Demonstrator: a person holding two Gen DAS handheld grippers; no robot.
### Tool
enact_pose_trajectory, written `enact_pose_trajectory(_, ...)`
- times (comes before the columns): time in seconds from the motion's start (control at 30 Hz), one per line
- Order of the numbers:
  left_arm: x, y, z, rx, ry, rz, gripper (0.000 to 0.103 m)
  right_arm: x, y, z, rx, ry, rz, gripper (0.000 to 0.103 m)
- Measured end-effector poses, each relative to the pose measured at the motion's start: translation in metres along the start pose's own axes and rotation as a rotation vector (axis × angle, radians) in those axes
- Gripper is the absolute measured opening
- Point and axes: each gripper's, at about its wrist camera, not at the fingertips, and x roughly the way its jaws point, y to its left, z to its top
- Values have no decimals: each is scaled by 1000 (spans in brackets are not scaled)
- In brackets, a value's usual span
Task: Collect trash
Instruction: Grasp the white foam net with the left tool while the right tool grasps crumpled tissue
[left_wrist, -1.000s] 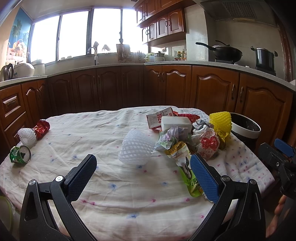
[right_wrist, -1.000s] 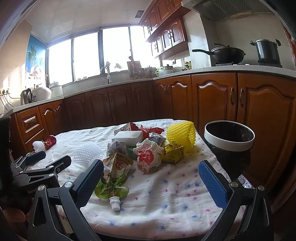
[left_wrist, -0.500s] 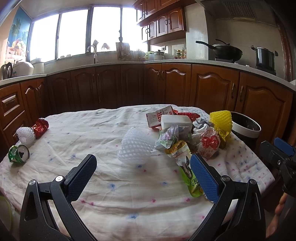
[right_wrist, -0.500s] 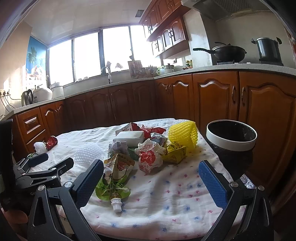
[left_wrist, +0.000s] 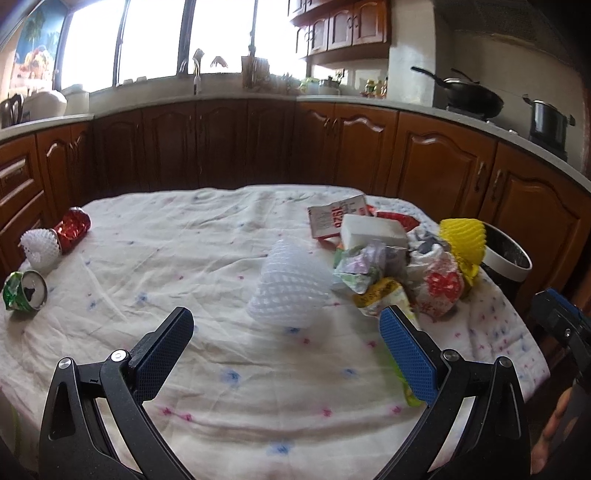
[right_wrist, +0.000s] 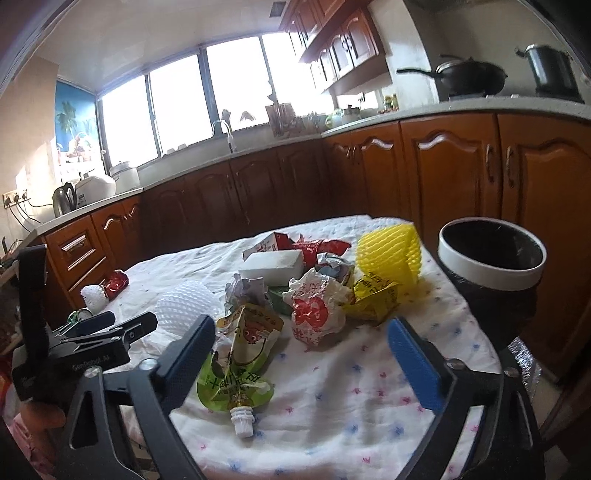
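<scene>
Trash lies on a table with a white dotted cloth (left_wrist: 207, 258). A white foam fruit net (left_wrist: 290, 286) lies just ahead of my left gripper (left_wrist: 286, 332), which is open and empty. Right of the net is a pile: a green spouted pouch (right_wrist: 242, 354), a crumpled white-and-red wrapper (right_wrist: 317, 310), a yellow foam net (right_wrist: 391, 254), a white block (right_wrist: 273, 264). My right gripper (right_wrist: 301, 341) is open and empty, near the pouch and wrapper. A black bin with a white rim (right_wrist: 491, 258) stands off the table's right edge.
At the table's left end lie a crushed green can (left_wrist: 24, 291), a small white net (left_wrist: 38, 247) and a red foil wrapper (left_wrist: 74, 229). Wooden cabinets (left_wrist: 229, 147) ring the room. The left gripper also shows in the right wrist view (right_wrist: 99, 336).
Both grippers have edged forward and a little lower toward the table; the trash looks slightly nearer. Nothing was taken hold of.
</scene>
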Motion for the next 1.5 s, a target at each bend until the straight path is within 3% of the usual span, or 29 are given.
enact_pose_trajectory(0.03,4,2,2,-4,13,-1,101,8,-1,2,8,27,5,77)
enact_pose_trajectory(0.17,26,9,11,-5,82,-16,92,37,-5,8,34,107,8,72)
enact_pose_trajectory(0.47,63,13,24,-4,162,-35,92,87,-10,13,52,216,-4,58)
enact_pose_trajectory(0.53,71,12,24,3,175,-36,91,95,-10,12,47,230,-8,44)
enact_pose_trajectory(0.57,75,12,24,7,186,-40,87,100,-11,11,45,241,-11,36)
enact_pose_trajectory(0.6,79,12,23,10,199,-45,78,104,-12,11,49,250,-10,22)
enact_pose_trajectory(0.63,84,12,22,10,215,-54,72,105,-14,11,53,252,-5,20)
enact_pose_trajectory(0.7,90,10,20,12,248,-73,50,103,-13,11,45,244,0,18)
enact_pose_trajectory(0.8,91,12,17,2,254,-86,36,98,-10,13,30,231,18,16)
enact_pose_trajectory(1.17,45,-1,47,-9,139,-153,32,49,-14,36,47,125,76,15)
enact_pose_trajectory(1.5,35,-47,78,42,96,-250,32,16,-63,52,113,57,-15,15)
